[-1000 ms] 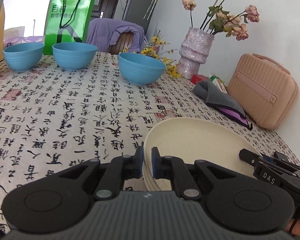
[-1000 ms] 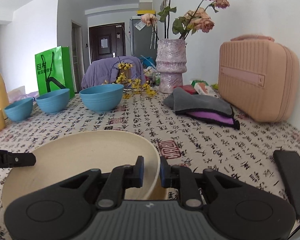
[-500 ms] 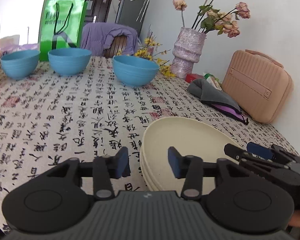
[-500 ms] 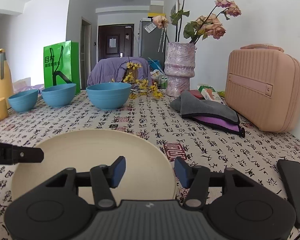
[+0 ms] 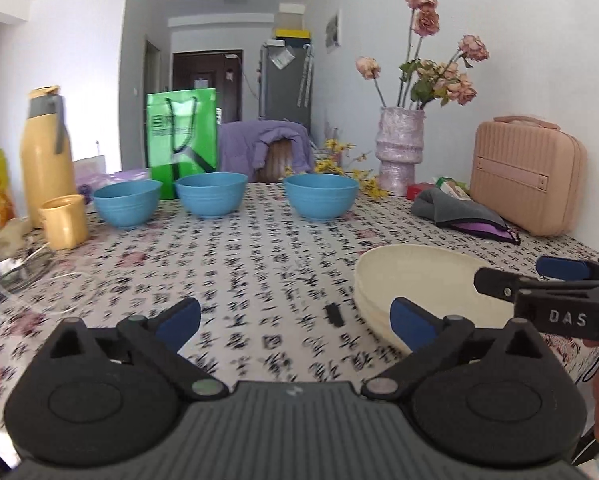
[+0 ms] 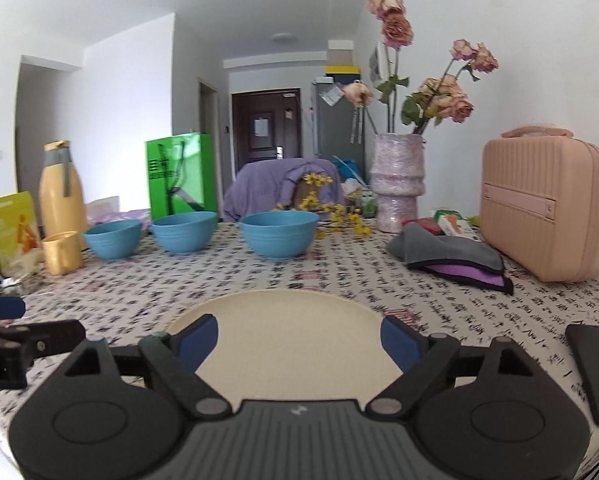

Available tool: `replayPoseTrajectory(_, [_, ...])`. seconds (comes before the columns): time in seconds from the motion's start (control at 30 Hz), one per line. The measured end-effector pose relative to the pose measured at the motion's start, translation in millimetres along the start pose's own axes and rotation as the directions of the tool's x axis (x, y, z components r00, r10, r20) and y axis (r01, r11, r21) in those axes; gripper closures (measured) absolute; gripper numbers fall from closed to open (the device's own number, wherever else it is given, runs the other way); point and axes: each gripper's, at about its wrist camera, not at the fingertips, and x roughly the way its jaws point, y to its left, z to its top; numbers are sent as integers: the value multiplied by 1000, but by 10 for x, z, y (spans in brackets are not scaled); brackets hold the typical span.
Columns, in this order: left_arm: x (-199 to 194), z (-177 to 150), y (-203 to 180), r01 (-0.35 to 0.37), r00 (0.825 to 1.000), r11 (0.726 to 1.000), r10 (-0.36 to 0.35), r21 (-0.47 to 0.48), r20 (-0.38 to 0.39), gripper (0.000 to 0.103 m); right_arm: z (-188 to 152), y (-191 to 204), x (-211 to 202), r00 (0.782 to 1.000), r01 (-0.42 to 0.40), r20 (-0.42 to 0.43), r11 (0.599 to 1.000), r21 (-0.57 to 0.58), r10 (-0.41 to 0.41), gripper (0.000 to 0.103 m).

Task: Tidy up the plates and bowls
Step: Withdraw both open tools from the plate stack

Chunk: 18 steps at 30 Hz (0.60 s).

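Both claws have just let go: the left gripper (image 5: 295, 322) and right gripper (image 6: 299, 340), a second ago pinched on the rim of the cream plates (image 6: 291, 332), have been opening and now stand wide, nothing between the pads. The stack lies low in the frame, so the plates look settled. Three blue bowls (image 6: 278, 234) wait mid-frame, apparently next. Readable writing: "DAS" on the right claw's finger; the green bag's (image 5: 181, 136) characters blur.
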Motion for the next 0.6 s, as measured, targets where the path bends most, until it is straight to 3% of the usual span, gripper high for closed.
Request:
replayPoseTrajectory(0.23, [-378,-251,135,-64,998,996,64,-62,-1,0,-293,224,-365,997,-81,-18,996,-42,80,10])
replayPoseTrajectory(0.6, [-498,-284,132,-76,997,995,77,-70,19,0,-364,216,-560,997,-80,1,996,-43,80,9])
